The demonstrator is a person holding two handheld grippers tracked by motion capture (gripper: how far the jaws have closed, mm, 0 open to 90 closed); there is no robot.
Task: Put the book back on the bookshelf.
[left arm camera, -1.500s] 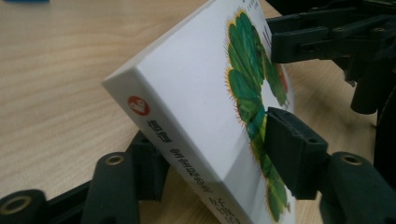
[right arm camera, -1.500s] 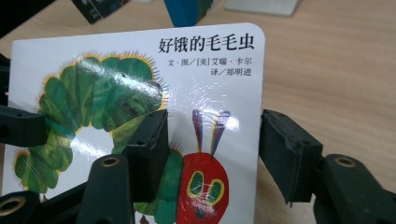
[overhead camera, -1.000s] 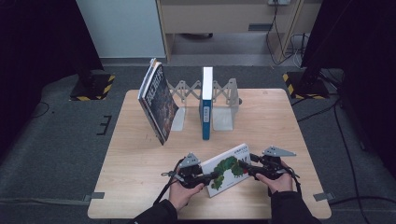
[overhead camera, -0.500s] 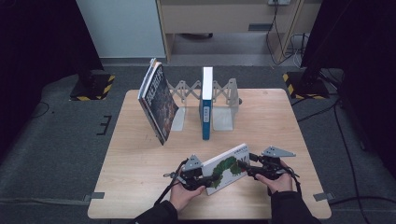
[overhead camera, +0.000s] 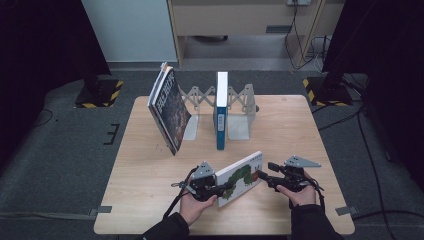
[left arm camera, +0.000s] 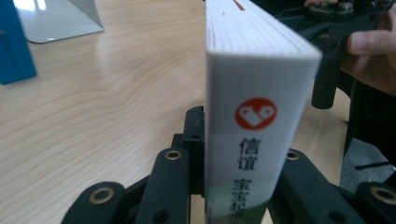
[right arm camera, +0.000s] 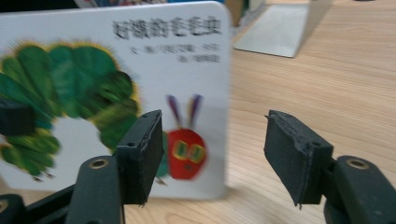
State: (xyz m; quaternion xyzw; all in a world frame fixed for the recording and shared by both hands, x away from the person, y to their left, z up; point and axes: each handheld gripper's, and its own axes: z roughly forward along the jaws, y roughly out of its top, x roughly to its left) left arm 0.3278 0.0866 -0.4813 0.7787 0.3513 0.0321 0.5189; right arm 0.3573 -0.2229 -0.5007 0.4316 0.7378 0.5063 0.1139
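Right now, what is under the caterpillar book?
The caterpillar book stands on its edge on the bare wooden table, with nothing else beneath it. The left tongs clamp its spine end. The strip of wood right under the book's edge is covered.

wooden table [overhead camera: 150, 190] on grey floor [overhead camera: 60, 165]. far centre of the table: metal accordion book rack [overhead camera: 239, 107] holding an upright blue book [overhead camera: 221, 117]. left of it, a dark-covered book [overhead camera: 170, 107] leaning, tilted. beyond the table: pale cabinet [overhead camera: 240, 20]; yellow-black striped bases [overhead camera: 97, 95] at far left and far right.
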